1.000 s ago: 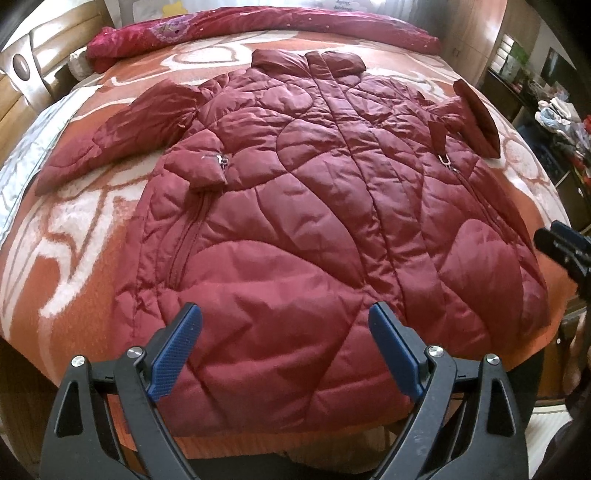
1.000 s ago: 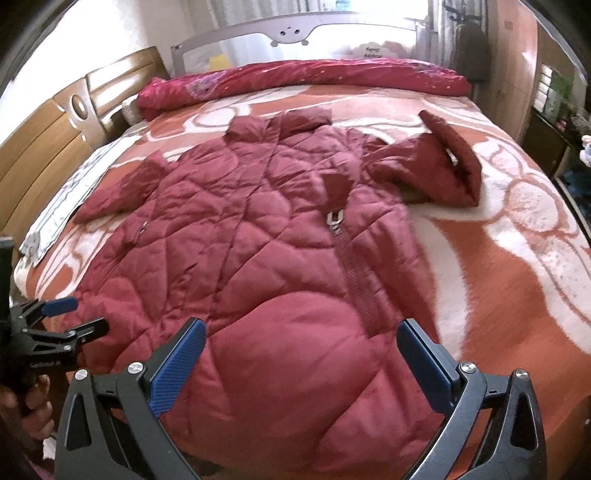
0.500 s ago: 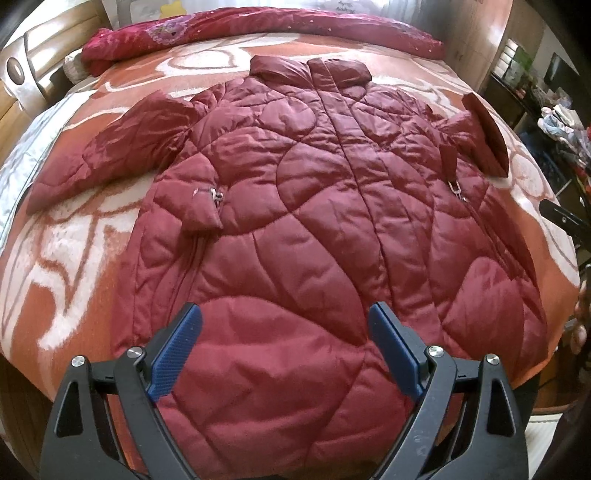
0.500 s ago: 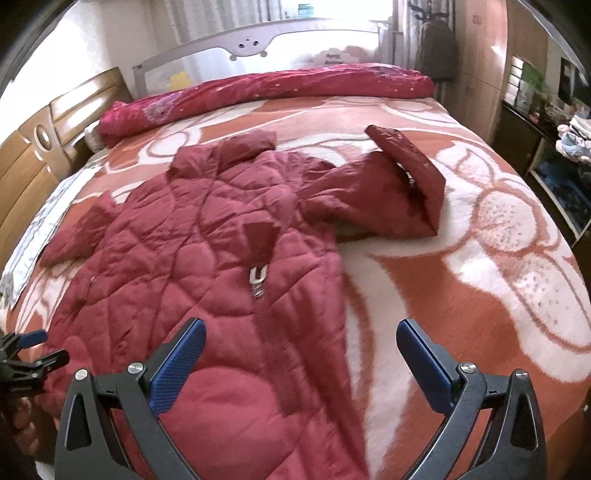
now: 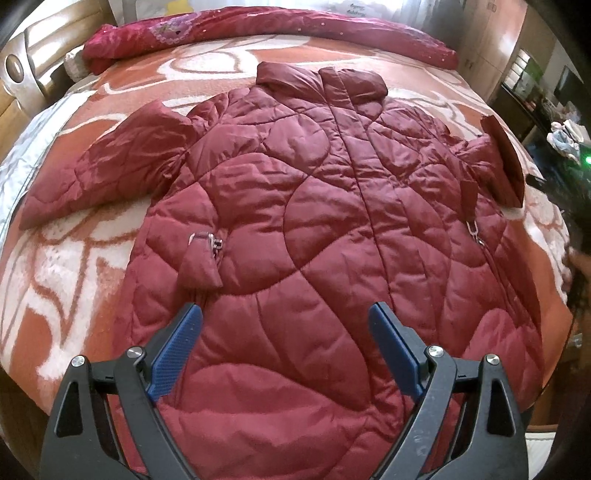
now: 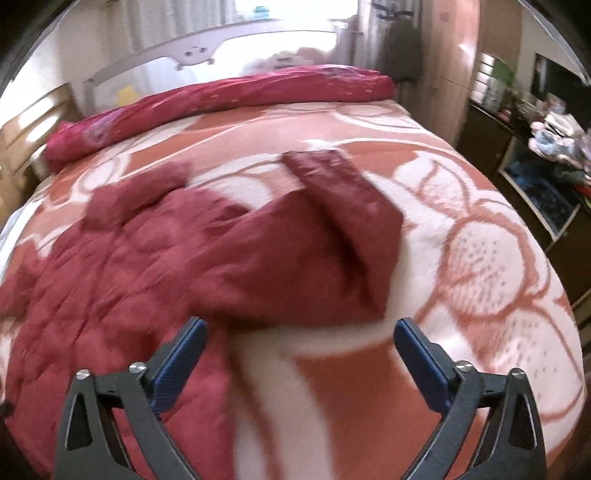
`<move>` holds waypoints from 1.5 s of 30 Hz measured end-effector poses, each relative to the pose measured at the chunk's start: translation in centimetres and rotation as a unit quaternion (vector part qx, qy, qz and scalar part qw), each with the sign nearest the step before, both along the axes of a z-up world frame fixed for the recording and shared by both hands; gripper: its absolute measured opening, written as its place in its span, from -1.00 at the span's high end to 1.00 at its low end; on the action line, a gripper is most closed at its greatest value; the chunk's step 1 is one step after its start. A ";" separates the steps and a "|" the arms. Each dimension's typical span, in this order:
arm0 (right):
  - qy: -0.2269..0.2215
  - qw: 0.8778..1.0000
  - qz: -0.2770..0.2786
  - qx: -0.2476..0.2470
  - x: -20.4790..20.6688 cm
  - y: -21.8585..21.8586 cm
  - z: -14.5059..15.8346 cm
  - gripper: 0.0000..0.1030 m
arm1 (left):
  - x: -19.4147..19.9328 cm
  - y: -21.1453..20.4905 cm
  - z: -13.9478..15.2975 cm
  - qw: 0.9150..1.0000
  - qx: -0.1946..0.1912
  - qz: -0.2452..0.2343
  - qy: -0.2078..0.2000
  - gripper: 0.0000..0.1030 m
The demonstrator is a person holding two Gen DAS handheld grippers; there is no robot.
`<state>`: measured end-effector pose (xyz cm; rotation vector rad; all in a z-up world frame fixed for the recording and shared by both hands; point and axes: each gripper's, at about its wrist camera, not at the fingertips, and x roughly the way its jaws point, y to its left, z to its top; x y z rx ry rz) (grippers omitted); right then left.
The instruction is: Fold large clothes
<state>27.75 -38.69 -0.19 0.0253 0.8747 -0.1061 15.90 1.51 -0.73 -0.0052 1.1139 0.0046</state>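
A dark red quilted jacket (image 5: 325,229) lies spread flat, front up, on the bed, collar toward the headboard. Its left sleeve (image 5: 110,173) stretches out to the left. Its right sleeve (image 6: 317,251) is folded back on itself at the jacket's right side. My left gripper (image 5: 286,332) is open and empty, above the jacket's lower hem. My right gripper (image 6: 297,350) is open and empty, just short of the folded sleeve, over the blanket. The right wrist view is blurred by motion.
An orange and white patterned blanket (image 5: 74,266) covers the bed. A rolled red quilt (image 5: 258,29) lies along the headboard end. A wooden headboard (image 5: 26,62) is at the left. Dark cabinets with clutter (image 6: 535,166) stand to the right of the bed.
My right gripper has swung right and forward, from over the jacket's body to the folded right sleeve. My left gripper has moved slightly forward over the hem. Both stay open.
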 end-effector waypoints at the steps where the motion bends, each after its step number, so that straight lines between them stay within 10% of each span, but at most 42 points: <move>1: 0.000 1.000 -0.010 -0.002 1.2 -0.9 -0.3 -0.75 | 0.3 0.0 -0.1 1.000 0.001 0.000 0.003 -0.80; 10: 0.025 0.997 -0.056 -0.038 8.5 -4.7 -3.2 -0.35 | 2.8 0.0 -1.7 1.000 -0.007 0.004 0.022 -0.80; 14: 0.035 0.997 -0.054 -0.036 9.6 -4.9 -4.3 0.31 | 3.7 0.0 -2.2 1.000 -0.009 0.001 0.029 -0.80; 19: 0.003 0.999 -0.041 -0.010 8.3 -3.9 -1.9 0.65 | 4.7 0.1 -2.4 0.999 -0.014 -0.004 0.029 -0.80; 34: -0.009 0.986 0.160 0.056 5.6 13.2 1.5 0.69 | 5.0 2.4 -1.1 0.991 -0.131 -0.010 0.022 -0.80; 45: 0.051 0.954 0.289 0.064 3.1 25.2 -3.9 0.61 | 8.2 5.8 -2.7 0.959 -0.280 -0.004 0.043 -0.80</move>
